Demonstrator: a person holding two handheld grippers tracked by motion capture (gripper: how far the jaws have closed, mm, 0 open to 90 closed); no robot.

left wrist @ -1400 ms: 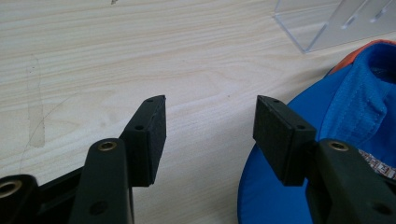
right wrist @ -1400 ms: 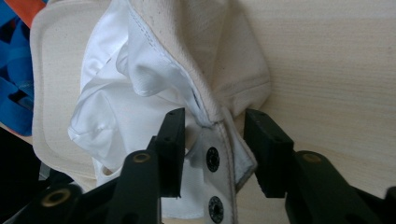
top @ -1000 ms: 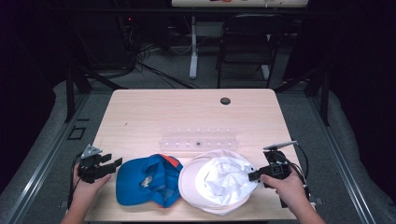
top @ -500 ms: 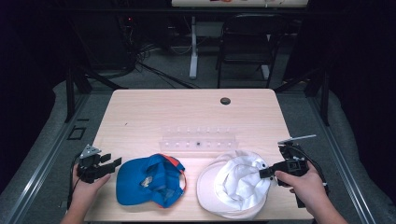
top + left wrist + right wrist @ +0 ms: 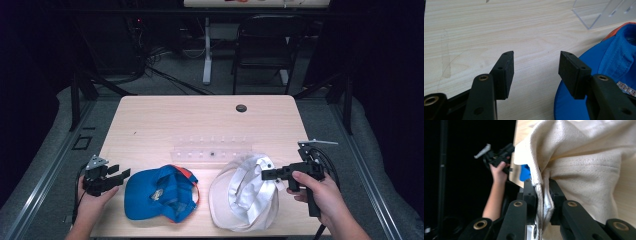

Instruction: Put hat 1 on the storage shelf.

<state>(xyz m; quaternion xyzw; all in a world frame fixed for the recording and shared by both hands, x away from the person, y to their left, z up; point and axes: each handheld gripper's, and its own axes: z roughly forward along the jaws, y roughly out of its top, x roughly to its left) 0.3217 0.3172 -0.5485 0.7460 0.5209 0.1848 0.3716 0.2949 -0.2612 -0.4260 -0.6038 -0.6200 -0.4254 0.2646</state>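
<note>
Lifting: right gripper (image 5: 266, 174) clamps the white cap's (image 5: 245, 197) rim, raising that edge off the table (image 5: 165, 120) since a second ago.
Idle: left gripper (image 5: 120, 175), jaws apart, beside blue cap (image 5: 157, 192).
Beyond: clear rack (image 5: 212, 151), likely the destination.

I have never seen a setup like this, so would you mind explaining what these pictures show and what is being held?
A person at a wooden table holds a two-jaw tool in each hand. One camera looks down from above; one more rides on each tool, looking along its black jaws. On the table lie a blue cap, a white cap and a clear plastic rack. The right gripper is shut on the white cap's edge, lifting that side. The left gripper is open, holding nothing, beside the blue cap's brim.
</note>
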